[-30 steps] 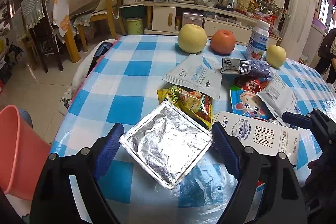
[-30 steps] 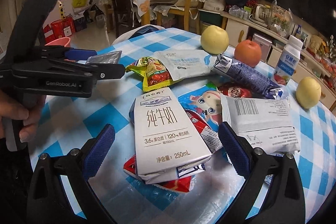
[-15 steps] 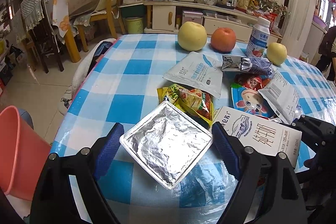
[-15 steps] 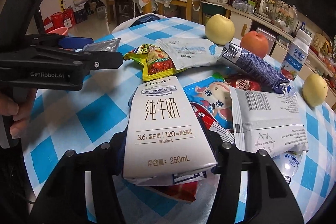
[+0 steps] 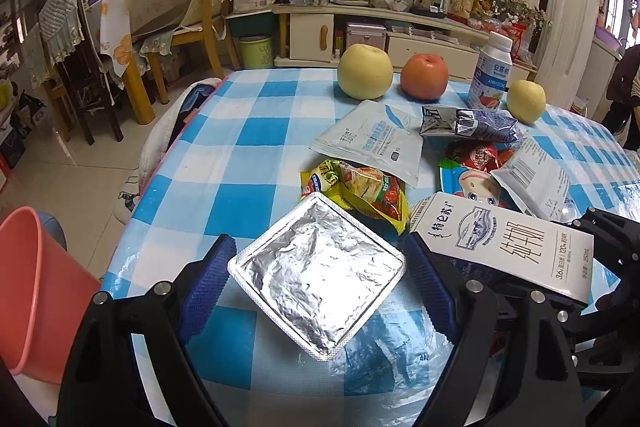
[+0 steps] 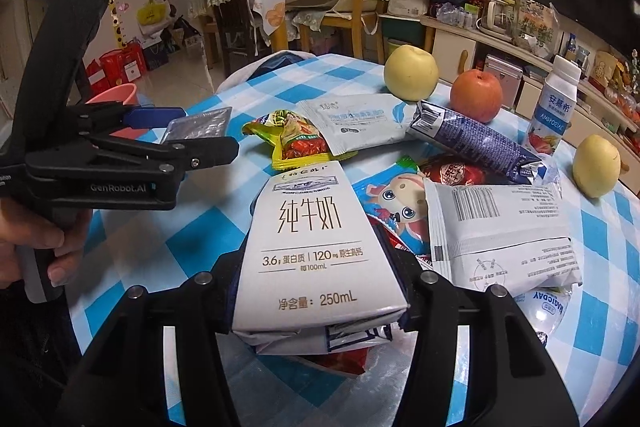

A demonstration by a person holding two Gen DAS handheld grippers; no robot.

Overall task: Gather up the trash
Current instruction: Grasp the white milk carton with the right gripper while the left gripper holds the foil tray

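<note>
Left gripper (image 5: 316, 279) pinching square crinkled foil tray (image 5: 318, 277) over blue checked tablecloth (image 5: 240, 163); right gripper (image 6: 318, 291) clamped on white milk carton (image 6: 316, 247)

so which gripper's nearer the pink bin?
Left. The left gripper, holding the foil tray, is beside the pink bin; the right gripper clamps the milk carton farther away.

Red wrapper (image 6: 340, 363) mostly hidden under milk carton (image 6: 316, 247); bucket (image 5: 28, 291) edge-cropped
</note>
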